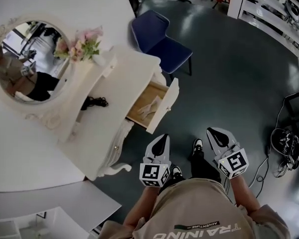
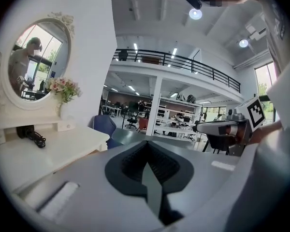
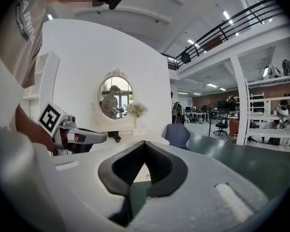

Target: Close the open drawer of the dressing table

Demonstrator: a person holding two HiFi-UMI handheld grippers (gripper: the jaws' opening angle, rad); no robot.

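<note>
Left claw [image 1: 163,137]: closed, tips together, nothing between them. Right claw [image 1: 211,131]: same, closed and empty. The two sit side by side in front of the person, apart. Drawer [image 1: 165,105] is open, pulled out of the white desk [image 1: 124,78], just ahead-left of the left claw's tip, no contact. Pale items inside, can't tell what. Round mirror [image 1: 32,61] and flowers [image 1: 83,45] are further left, beyond the drawer. Blue chair [image 1: 159,41] is ahead of the left claw, past the desk.
</note>
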